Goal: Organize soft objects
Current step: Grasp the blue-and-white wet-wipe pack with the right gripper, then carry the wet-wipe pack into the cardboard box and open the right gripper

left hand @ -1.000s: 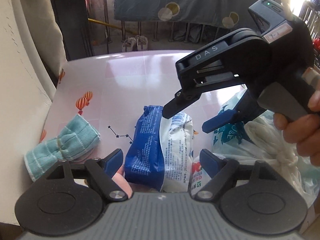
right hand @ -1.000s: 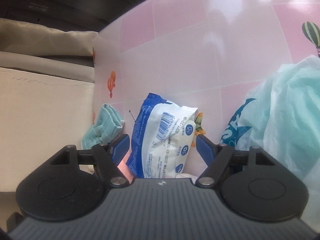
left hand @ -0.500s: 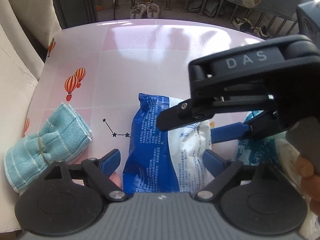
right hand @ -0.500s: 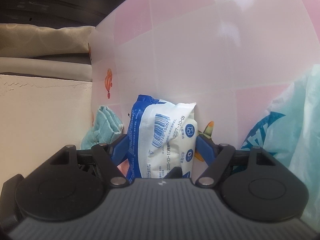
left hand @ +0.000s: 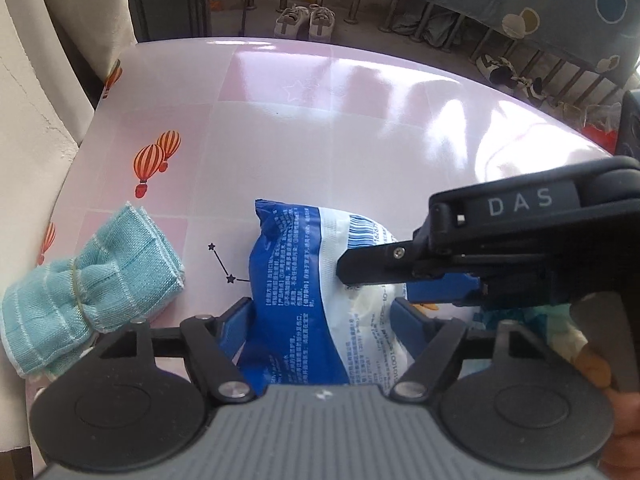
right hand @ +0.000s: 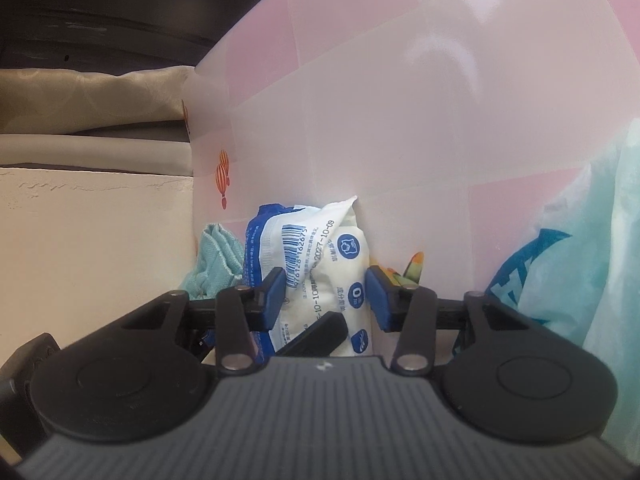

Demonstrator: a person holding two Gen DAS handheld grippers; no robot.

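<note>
Both jaws closing around wipes pack [left hand: 304, 280], towel [left hand: 92, 292] beside, bag [right hand: 568, 264] near.

Low in the frame our left claw [left hand: 320, 322] straddles the blue and white wipes pack [left hand: 304, 280], which lies on the pink surface [left hand: 320, 120]; its blue fingers [left hand: 236, 324] have just been closing in on the pack's sides. From the right edge our right claw [left hand: 380, 286], black and marked DAS, comes in over the pack's white part, its jaws closing on it. At lower left a teal cloth [left hand: 88, 292] bound with a rubber band lies beside the pack, apart from it. Shoes [left hand: 308, 22] sit on the floor at the top.
</note>
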